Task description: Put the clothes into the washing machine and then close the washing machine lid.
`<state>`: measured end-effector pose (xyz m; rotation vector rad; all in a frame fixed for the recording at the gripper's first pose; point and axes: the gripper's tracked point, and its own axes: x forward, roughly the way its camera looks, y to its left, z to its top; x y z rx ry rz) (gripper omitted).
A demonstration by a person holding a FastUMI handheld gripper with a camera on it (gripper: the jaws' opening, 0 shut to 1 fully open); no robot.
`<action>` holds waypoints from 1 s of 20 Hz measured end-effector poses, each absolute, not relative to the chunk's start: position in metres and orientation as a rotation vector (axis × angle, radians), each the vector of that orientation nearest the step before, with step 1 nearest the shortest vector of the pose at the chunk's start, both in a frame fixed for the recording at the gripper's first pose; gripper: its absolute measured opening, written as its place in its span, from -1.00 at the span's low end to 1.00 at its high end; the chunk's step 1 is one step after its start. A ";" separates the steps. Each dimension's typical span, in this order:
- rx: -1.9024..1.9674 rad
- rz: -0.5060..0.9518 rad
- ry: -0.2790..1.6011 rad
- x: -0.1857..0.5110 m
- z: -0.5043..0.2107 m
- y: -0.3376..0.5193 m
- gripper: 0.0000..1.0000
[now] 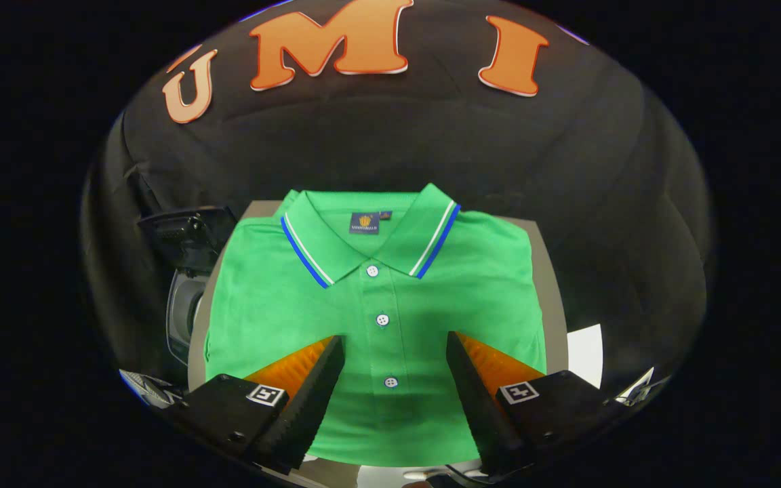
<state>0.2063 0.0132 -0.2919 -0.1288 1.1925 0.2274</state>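
The gripper [394, 352] stands wide open, holding nothing, its fingers straddling the button placket of the folded green polo shirt [377, 305] lying flat on a grey table [553, 285]. To grasp well, bunch several fabric layers near the placket before closing.

Gripper [395, 346]: two long wedge-shaped jaws with ridged, saw-toothed inner faces. Each jaw rises from blocky black mount [228, 407] with small screws. Square black-and-white marker [266, 394] on top of each mount. Jaws stand wide apart.
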 end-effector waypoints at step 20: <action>-0.246 0.270 1.130 0.206 -0.288 0.023 -0.83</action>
